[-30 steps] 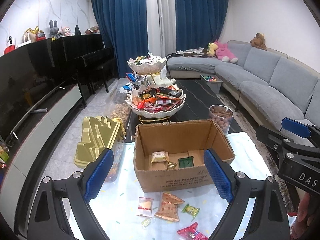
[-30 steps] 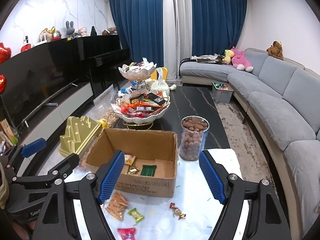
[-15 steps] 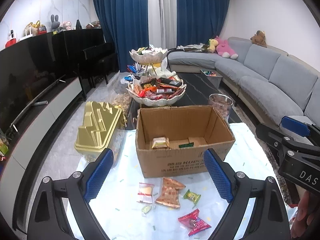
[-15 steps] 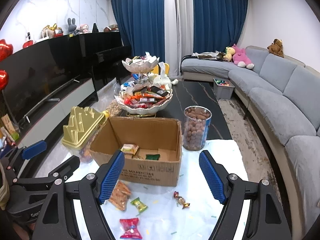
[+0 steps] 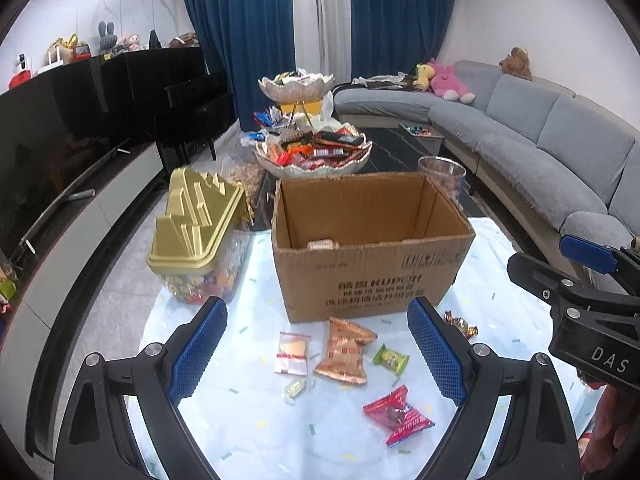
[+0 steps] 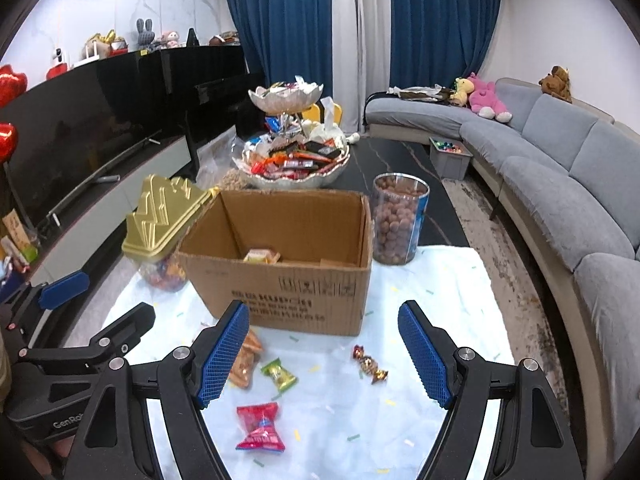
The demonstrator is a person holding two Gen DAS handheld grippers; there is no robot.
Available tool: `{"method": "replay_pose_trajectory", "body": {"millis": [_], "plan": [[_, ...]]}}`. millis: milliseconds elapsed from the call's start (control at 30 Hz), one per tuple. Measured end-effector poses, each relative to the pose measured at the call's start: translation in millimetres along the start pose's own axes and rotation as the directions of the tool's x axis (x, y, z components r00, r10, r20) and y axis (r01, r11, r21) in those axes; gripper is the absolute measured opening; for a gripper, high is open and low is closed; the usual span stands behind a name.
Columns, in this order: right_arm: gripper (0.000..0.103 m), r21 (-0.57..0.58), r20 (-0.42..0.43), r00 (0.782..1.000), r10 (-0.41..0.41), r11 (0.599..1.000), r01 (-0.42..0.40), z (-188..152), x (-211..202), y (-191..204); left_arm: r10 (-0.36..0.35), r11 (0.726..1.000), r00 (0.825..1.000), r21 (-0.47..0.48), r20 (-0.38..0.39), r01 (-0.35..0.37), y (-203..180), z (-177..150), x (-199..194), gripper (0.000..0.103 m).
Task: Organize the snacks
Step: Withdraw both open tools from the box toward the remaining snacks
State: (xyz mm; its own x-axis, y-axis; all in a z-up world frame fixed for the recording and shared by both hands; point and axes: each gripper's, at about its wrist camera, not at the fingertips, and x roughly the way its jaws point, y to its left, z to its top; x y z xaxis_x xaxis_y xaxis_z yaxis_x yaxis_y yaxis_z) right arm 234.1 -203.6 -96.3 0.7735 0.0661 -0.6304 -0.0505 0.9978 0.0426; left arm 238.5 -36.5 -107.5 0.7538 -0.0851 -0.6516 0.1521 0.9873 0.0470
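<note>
An open cardboard box (image 5: pixel 372 248) (image 6: pixel 288 264) stands on a white cloth and holds a few snacks. In front of it lie loose snacks: an orange packet (image 5: pixel 346 350), a clear-wrapped biscuit (image 5: pixel 293 353), a green candy (image 5: pixel 391 358) (image 6: pixel 279 374), a red packet (image 5: pixel 398 414) (image 6: pixel 260 426) and a twisted candy (image 6: pixel 370 364). My left gripper (image 5: pixel 316 354) is open and empty above the loose snacks. My right gripper (image 6: pixel 322 354) is open and empty, also above them.
A gold-lidded candy jar (image 5: pixel 196 232) stands left of the box. A clear jar of brown balls (image 6: pixel 398 220) stands at its right. A tiered snack bowl (image 5: pixel 312 152) stands behind. A TV cabinet runs along the left and a grey sofa (image 5: pixel 552 152) along the right.
Both grippers have dropped lower and drawn back from the box. The box interior is now mostly hidden, and more loose snacks show in front.
</note>
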Motion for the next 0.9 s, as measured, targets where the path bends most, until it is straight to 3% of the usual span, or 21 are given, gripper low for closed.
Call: {"method": "replay_pose_trajectory", "body": {"millis": [333,900], "plan": [[0.078,-0.054,-0.033,0.999,0.001,0.999,-0.003,-25.8,10.2,-6.9,0.004,0.999,0.999,-0.046,-0.044,-0.006,-13.8,-33.8,7.2,0.092],[0.078,-0.156,-0.098,0.991,0.086,0.983,-0.101,-55.4,57.4,-45.8,0.103,0.975,0.983,-0.182,-0.154,-0.131,-56.2,-68.1,45.7,0.092]]}}
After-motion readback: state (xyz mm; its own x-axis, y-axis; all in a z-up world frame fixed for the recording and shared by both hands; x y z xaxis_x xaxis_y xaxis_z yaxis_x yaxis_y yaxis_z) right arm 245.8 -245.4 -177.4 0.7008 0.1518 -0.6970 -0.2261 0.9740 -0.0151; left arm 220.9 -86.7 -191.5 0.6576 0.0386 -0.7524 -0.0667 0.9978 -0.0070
